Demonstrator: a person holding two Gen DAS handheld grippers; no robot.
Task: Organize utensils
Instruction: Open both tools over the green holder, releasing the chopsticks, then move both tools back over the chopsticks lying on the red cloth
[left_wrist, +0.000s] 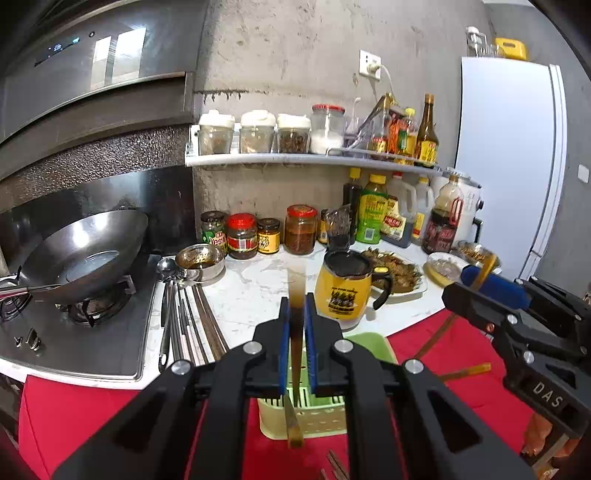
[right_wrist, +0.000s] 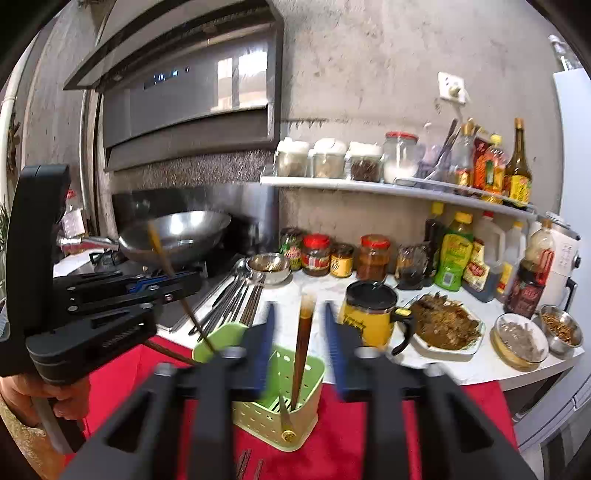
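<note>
A light green perforated utensil holder (right_wrist: 295, 413) stands on a red cloth; it also shows in the left wrist view (left_wrist: 317, 421). My left gripper (left_wrist: 296, 314) is shut on a brown chopstick (left_wrist: 295, 295) held upright above the holder; from the right wrist view that gripper (right_wrist: 177, 282) is at the left with the chopstick (right_wrist: 162, 251) slanting down to the holder's rim. My right gripper (right_wrist: 299, 325) is open, its blue pads either side of another brown chopstick (right_wrist: 303, 347) that stands in the holder. Several metal spoons and chopsticks (left_wrist: 184, 314) lie on the counter by the stove.
A wok (left_wrist: 81, 254) sits on the gas stove at the left. A yellow mug (left_wrist: 347, 291), a plate of food (left_wrist: 399, 273), small bowls, sauce jars and bottles crowd the white counter. A shelf (left_wrist: 295, 158) with spice jars runs above. A white fridge (left_wrist: 509, 166) stands at the right.
</note>
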